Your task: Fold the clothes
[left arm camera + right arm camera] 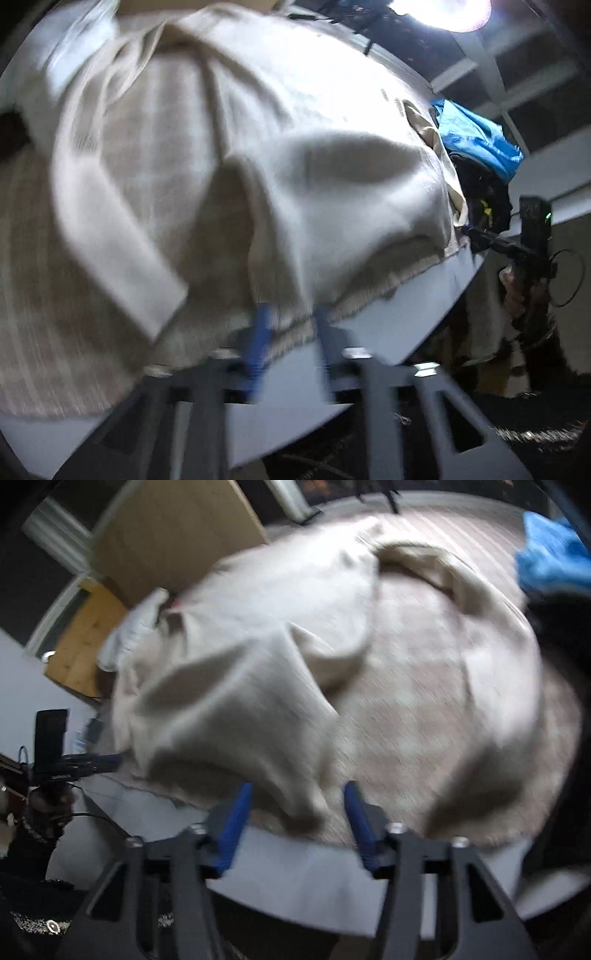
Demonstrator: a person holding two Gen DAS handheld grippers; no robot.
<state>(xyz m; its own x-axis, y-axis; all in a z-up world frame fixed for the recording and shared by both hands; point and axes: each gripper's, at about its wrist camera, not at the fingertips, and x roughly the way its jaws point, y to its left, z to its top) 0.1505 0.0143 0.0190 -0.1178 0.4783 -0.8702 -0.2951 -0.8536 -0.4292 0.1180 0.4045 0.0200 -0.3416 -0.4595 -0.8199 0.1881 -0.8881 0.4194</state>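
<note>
A cream garment (258,155) lies rumpled on a striped beige cloth (37,332) that covers a round white table (406,325). My left gripper (291,328) is open at the garment's near hem, its blue fingertips (261,332) touching the fabric edge. In the right wrist view the same garment (240,686) is bunched at the left, and a fold of it reaches between the wide-open fingers of my right gripper (297,805). Each gripper also shows in the other's view, the right gripper (476,232) at the table's right side and the left gripper (107,762) at its left. Both views are motion-blurred.
A blue garment (476,140) and a black one (484,199) sit piled at the table's far right; the blue garment (554,557) also shows in the right wrist view. Brown boards (166,542) lean beyond the table. A bright lamp (443,11) glares above. A hand (48,805) holds the left gripper.
</note>
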